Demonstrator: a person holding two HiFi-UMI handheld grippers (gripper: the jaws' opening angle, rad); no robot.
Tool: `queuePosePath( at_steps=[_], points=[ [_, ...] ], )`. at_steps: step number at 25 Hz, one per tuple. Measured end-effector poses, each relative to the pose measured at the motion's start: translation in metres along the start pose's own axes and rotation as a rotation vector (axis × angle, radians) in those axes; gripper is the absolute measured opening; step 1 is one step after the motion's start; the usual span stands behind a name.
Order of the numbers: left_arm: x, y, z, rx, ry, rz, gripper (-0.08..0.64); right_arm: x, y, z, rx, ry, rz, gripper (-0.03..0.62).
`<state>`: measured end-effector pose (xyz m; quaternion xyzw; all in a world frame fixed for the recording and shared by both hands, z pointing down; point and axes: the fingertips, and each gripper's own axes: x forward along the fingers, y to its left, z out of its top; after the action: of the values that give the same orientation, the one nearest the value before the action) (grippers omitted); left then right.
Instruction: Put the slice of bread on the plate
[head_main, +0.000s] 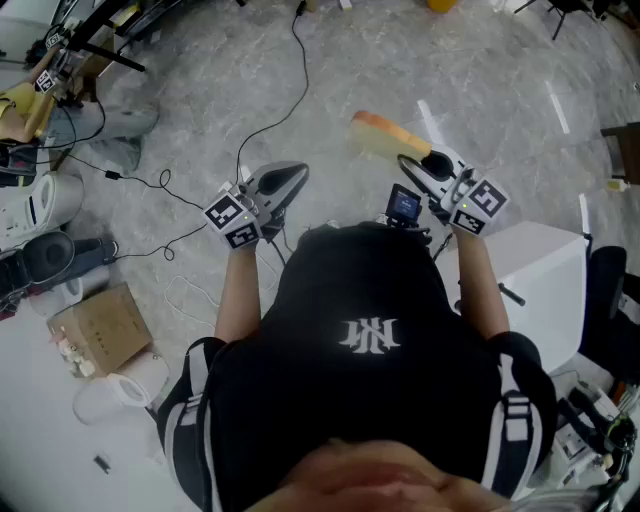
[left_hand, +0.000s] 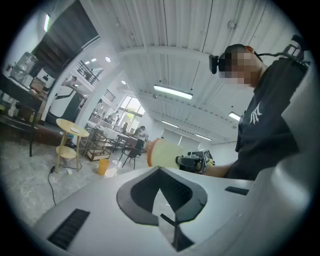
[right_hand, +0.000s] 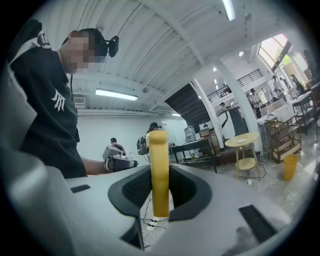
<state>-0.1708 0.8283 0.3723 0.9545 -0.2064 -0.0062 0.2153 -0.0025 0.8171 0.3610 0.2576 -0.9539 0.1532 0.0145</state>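
A pale yellow slice of bread (head_main: 385, 135) with an orange crust is held in the air above the grey floor, ahead of the person. My right gripper (head_main: 412, 163) is shut on its near end. In the right gripper view the slice (right_hand: 159, 170) stands on edge between the dark pads (right_hand: 132, 190) of that gripper (right_hand: 160, 192). My left gripper (head_main: 295, 175) hangs level to the left, shut, with nothing between its jaws (left_hand: 160, 172). From the left gripper view the bread (left_hand: 162, 152) and the right gripper (left_hand: 192, 161) show side on. No plate is in view.
Black cables (head_main: 270, 120) trail over the floor ahead. A cardboard box (head_main: 100, 330) and appliances lie at the left, a white block (head_main: 545, 270) at the right. A round wooden side table (right_hand: 242, 142) and a yellow bin (right_hand: 289, 166) stand farther off.
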Motion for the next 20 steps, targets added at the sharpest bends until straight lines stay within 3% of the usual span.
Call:
queuePosePath(
  at_steps=[7, 12, 20],
  points=[
    [-0.01, 0.001, 0.003, 0.062, 0.038, 0.028, 0.012, 0.001, 0.0, -0.004, -0.006, 0.016, -0.02, 0.087],
    [-0.027, 0.013, 0.017, 0.05, 0.001, 0.09, 0.012, -0.001, 0.002, -0.001, 0.008, -0.007, 0.004, 0.091],
    [-0.009, -0.002, 0.003, 0.062, 0.044, 0.045, 0.012, -0.002, 0.0, -0.001, 0.005, -0.003, 0.01, 0.092]
  ],
)
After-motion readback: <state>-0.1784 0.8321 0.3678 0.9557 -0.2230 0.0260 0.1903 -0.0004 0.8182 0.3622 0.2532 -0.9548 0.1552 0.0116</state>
